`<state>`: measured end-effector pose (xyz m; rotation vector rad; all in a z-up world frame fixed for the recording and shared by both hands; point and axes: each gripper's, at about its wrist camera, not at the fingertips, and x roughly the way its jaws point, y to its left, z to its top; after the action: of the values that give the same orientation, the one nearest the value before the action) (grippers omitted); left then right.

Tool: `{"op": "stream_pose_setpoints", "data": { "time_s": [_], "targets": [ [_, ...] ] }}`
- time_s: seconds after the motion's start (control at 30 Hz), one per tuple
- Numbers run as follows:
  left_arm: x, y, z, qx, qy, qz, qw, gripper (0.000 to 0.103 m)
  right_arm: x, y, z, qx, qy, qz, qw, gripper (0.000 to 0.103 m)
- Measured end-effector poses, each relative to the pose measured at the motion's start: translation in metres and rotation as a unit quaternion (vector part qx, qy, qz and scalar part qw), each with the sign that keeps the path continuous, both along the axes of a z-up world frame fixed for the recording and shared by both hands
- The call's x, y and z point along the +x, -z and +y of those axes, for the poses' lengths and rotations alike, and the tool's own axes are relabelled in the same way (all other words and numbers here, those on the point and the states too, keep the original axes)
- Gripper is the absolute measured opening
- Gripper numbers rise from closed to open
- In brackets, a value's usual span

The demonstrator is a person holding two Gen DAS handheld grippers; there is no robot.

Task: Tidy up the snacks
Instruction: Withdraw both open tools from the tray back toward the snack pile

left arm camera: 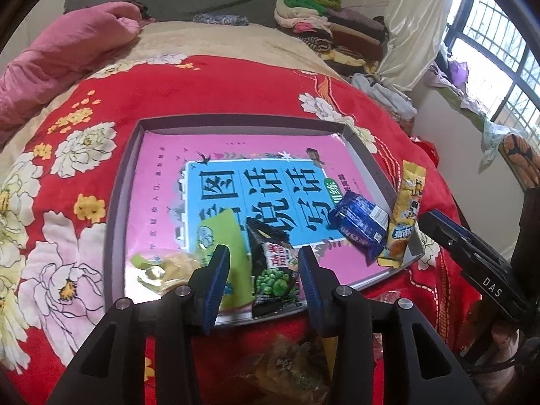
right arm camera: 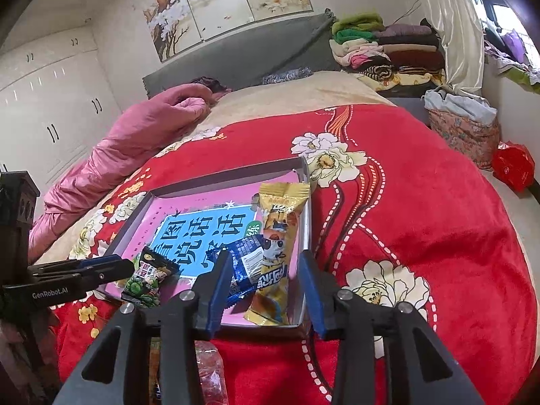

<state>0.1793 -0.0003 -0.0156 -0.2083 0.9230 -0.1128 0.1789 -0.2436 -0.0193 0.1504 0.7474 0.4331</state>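
Observation:
A shallow grey tray (left arm camera: 121, 182) (right arm camera: 219, 182) lies on the red flowered blanket, with a pink and blue book (left arm camera: 162, 182) flat inside it. On the book lie a green packet (left arm camera: 226, 233), a black pea packet (left arm camera: 273, 270) (right arm camera: 150, 276), a blue packet (left arm camera: 359, 224) (right arm camera: 248, 260), a yellow packet (left arm camera: 405, 212) (right arm camera: 278, 229) and a clear packet (left arm camera: 165, 266). My left gripper (left arm camera: 263, 256) is open astride the pea packet, its pads off it. My right gripper (right arm camera: 264, 260) is open over the blue and yellow packets, gripping neither.
Loose wrapped snacks (left arm camera: 290, 364) (right arm camera: 209, 364) lie on the blanket below the grippers, at the tray's near edge. A pink quilt (right arm camera: 135, 141) runs along the left. Folded clothes (right arm camera: 381, 47) are stacked by the grey headboard. A window is at the right.

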Motion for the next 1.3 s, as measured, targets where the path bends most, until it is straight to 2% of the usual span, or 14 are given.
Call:
{"op": "stream_pose_setpoints", "data": {
  "time_s": [0.37,0.63,0.83,1.13,1.3],
  "targets": [
    [-0.007,-0.004,0.019,-0.004,-0.019,-0.001,0.9998,0.051,-0.002,-0.004,-0.001,0.001,0.002,-0.008,1.0,0.048],
    [-0.015,-0.01,0.024,-0.019,-0.025,-0.002,0.9995,0.063,-0.006,-0.008,-0.001,-0.001,0.002,-0.018,1.0,0.053],
    [-0.021,-0.016,0.027,-0.016,-0.03,-0.006,0.9994,0.072,-0.009,-0.011,0.0,-0.002,0.001,-0.025,1.0,0.055],
    [-0.028,-0.02,0.03,-0.011,-0.032,-0.012,0.9994,0.075,-0.011,-0.013,-0.001,-0.001,0.001,-0.03,1.0,0.056],
    [-0.035,-0.024,0.03,-0.007,-0.028,-0.02,0.9994,0.079,-0.02,-0.022,0.0,0.001,-0.006,-0.048,0.999,0.062]
  ]
}}
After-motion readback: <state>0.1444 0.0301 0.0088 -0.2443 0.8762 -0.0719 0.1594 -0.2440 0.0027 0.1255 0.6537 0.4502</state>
